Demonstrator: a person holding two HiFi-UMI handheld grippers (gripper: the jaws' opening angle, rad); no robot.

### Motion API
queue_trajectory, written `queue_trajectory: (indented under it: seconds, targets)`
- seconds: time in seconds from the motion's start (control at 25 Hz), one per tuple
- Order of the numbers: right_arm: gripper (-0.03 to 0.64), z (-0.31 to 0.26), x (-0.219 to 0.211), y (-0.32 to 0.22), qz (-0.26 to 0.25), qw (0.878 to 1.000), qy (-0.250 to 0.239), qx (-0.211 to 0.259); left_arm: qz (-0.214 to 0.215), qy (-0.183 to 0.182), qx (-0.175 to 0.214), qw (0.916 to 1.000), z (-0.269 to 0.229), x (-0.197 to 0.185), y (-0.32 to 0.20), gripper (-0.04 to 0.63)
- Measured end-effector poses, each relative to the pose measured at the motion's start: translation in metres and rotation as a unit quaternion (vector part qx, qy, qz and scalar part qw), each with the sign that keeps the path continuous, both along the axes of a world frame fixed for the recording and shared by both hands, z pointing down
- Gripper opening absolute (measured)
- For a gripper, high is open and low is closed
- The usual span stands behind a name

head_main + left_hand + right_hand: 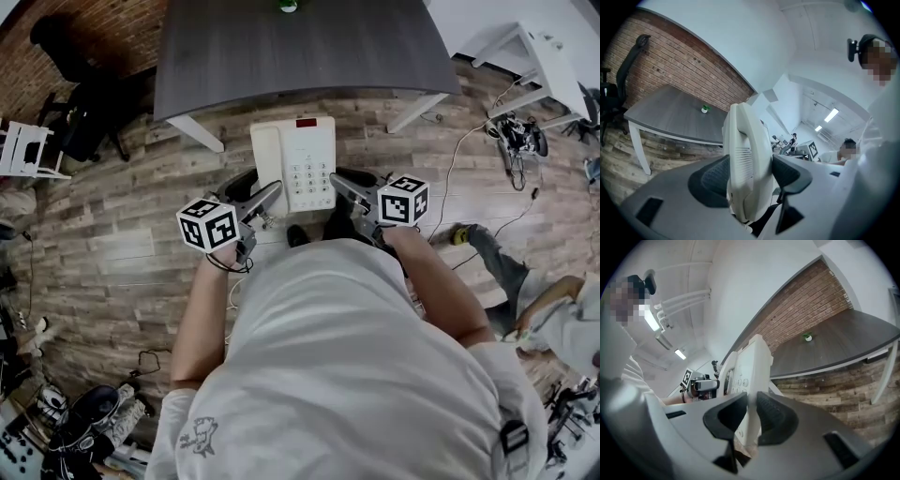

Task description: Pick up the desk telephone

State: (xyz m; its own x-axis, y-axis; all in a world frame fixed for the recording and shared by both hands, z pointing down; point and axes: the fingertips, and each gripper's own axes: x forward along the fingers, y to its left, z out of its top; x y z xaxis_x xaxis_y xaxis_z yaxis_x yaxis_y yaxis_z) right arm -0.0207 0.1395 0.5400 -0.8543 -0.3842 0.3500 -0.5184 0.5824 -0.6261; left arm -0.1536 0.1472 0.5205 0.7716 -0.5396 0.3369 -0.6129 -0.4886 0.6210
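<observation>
While left gripper clamps telephone — right gripper mirrors.

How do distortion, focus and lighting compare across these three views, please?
Head view: sharp and evenly lit, with floor planks curving towards the edges. Left gripper view: heavy fisheye, black corners, the telephone looming large. Right gripper view: same fisheye, with the ceiling lights blown out.

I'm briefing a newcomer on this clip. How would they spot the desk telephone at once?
In front of the grey table, the left claw and right claw grip the desk telephone by its sides. It alone is a white slab with keypad, handset and red display.
</observation>
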Motion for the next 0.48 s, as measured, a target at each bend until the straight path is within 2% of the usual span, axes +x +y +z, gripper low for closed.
queue_trajectory:
  seconds: [0.48]
  targets:
    - [0.071,-0.0014,-0.0013,-0.0014,-0.004,1.0,0.0,0.0,-0.003,0.002,0.003,1.0,-0.0008,-0.0009,-0.0013,0.296]
